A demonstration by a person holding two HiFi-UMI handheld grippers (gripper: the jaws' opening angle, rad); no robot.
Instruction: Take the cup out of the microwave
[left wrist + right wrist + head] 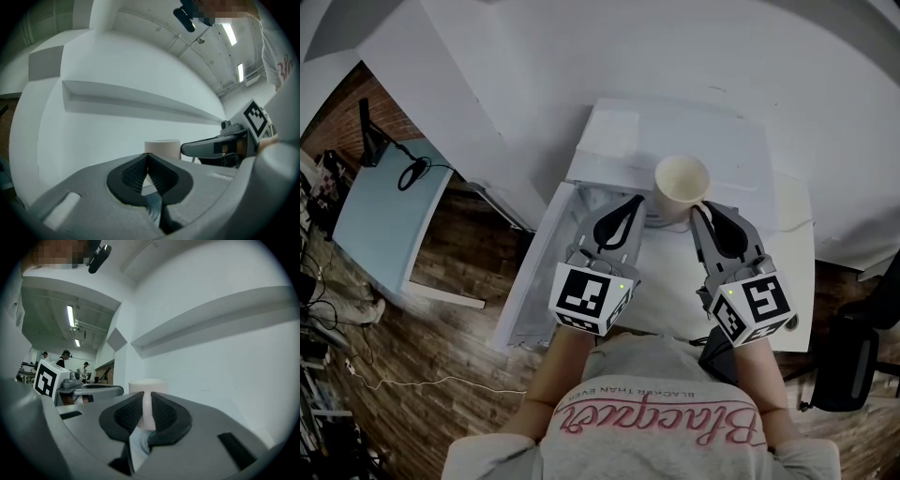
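Cup (682,186): upright, clamped at the tips of the right gripper (701,208); left gripper (633,202): jaws together, nothing held, just left of the cup and apart from it; white wall (234,380) faced well ahead, ledge (211,315) above.

Pink script on shirt (656,424), upside down in head view: "Blacquer". Small caps line just beside it, approx. "BLACKER THAN EVER", only partly legible. Black & white square marker codes on cubes of left gripper (634,201) & right gripper (698,207).
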